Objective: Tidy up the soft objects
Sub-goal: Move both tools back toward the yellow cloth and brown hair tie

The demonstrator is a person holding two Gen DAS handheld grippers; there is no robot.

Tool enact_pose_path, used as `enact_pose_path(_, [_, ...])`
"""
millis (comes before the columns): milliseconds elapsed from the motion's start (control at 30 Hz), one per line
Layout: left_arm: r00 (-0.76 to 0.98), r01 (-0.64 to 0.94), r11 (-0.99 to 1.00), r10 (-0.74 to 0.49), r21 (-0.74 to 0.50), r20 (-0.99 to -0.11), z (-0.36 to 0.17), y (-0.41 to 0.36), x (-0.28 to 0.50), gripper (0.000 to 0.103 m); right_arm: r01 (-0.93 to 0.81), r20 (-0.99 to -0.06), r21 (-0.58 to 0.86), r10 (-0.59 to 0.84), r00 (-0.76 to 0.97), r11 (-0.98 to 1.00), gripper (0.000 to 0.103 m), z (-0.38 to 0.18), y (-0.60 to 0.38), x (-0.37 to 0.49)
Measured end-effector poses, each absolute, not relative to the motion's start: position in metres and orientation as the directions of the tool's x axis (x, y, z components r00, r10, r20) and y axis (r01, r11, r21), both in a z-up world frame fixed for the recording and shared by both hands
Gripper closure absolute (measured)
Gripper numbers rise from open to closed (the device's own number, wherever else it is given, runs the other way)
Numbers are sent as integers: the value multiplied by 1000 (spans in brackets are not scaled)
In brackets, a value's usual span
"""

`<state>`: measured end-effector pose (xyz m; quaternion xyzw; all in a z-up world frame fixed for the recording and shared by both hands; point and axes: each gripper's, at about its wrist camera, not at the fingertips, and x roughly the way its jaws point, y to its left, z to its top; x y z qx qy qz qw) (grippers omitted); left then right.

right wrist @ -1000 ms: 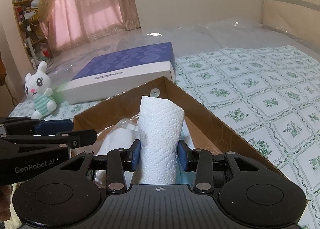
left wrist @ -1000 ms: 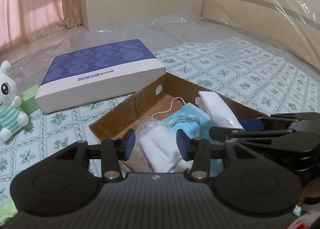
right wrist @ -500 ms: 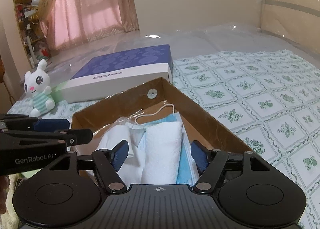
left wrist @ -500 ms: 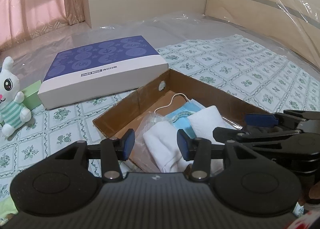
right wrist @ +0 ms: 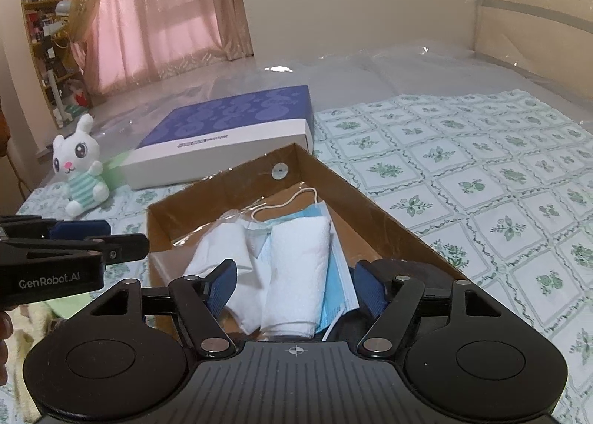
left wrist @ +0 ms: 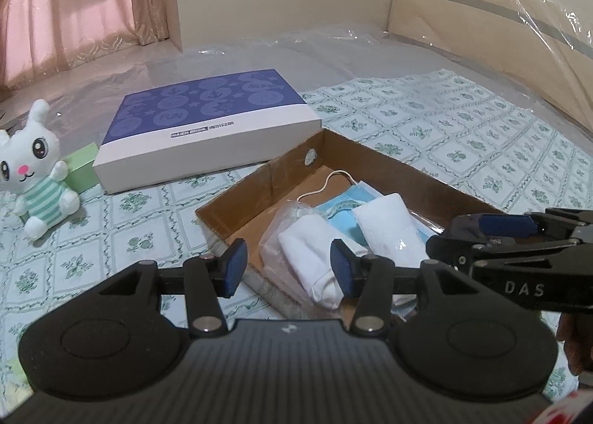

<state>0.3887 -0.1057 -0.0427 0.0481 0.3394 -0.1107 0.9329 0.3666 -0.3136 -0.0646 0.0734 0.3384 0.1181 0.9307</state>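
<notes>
At the far left of the right wrist view the plush rabbit sits on the bed, well apart from the cardboard box, so in my judgement it is not yet packed. Beside it a purple-and-white lid lies flat, off the box. In the middle of the frame the box holds a bagged white cloth, a rolled white towel and a blue face mask, laid side by side. The left gripper has its fingers partly apart over the bagged cloth, pressing nothing; its jaws have just been opening. The right gripper stands wide above the towel, gripping nothing. Closing the box probably remains.
</notes>
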Motion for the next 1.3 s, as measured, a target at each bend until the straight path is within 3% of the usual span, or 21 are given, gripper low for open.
enact_pose_path(433, [739, 180, 984, -139, -5, -660, -17, -66, 309, 52, -177, -595, 268, 308, 742, 947, 29, -34, -302, 294])
enact_pose_path(867, [741, 90, 996, -76, -13, -667, 3, -18, 221, 52, -206, -607, 188, 279, 745, 960, 28, -21, -266, 223])
enact_pose_path(1300, [747, 4, 1000, -17, -21, -664, 14, 16, 146, 51, -303, -628, 251, 393, 672, 919, 28, -18, -238, 173])
